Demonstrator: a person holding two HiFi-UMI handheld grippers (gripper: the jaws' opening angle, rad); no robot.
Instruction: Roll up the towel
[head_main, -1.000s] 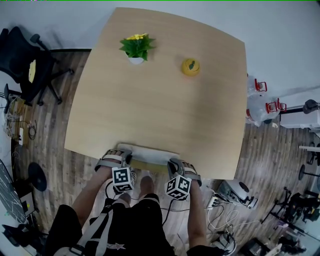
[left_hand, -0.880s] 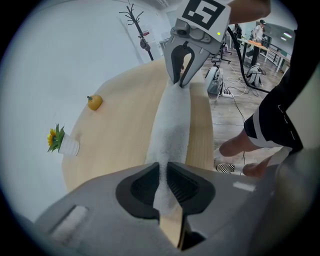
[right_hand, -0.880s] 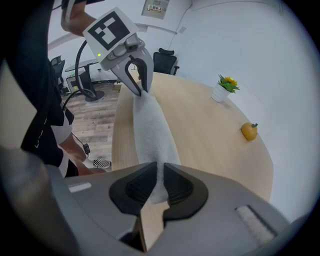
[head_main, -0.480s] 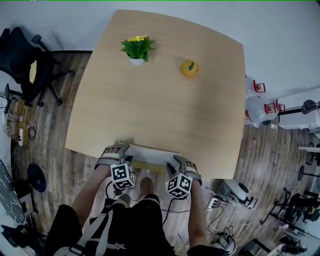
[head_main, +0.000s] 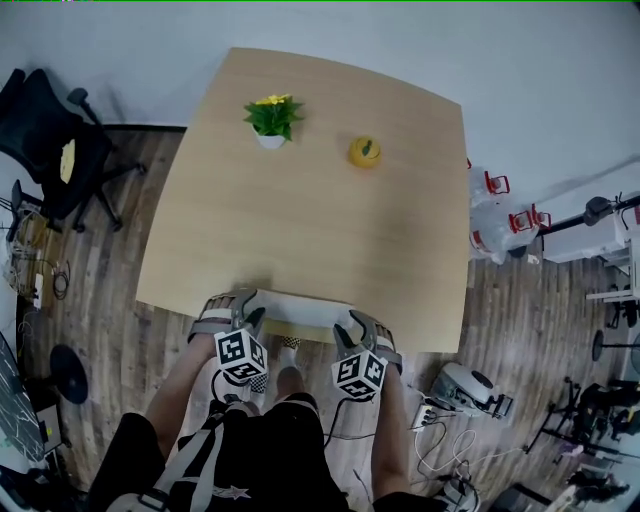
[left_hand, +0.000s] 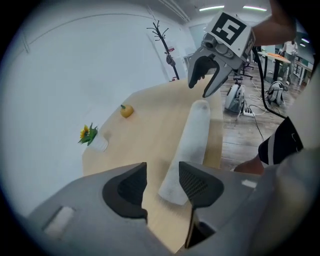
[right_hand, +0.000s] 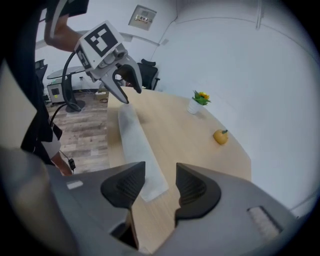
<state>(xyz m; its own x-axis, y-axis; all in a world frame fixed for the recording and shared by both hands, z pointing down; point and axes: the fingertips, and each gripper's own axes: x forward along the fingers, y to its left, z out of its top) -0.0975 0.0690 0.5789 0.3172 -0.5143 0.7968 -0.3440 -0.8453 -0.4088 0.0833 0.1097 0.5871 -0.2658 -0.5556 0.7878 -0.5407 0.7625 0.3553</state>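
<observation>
My left tool (left_hand: 163, 175) and right tool (right_hand: 160, 172), jaws just opened wide, grip nothing; the rolled towel (head_main: 300, 311) lies on the table (head_main: 310, 200) just below them, one end beneath each.

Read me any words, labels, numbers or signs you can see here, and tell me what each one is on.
No text here can be read.
Wall sign: print too small and blurred to read.
Left marker cube and right marker cube: black-and-white square patterns only, no letters or numbers.
</observation>
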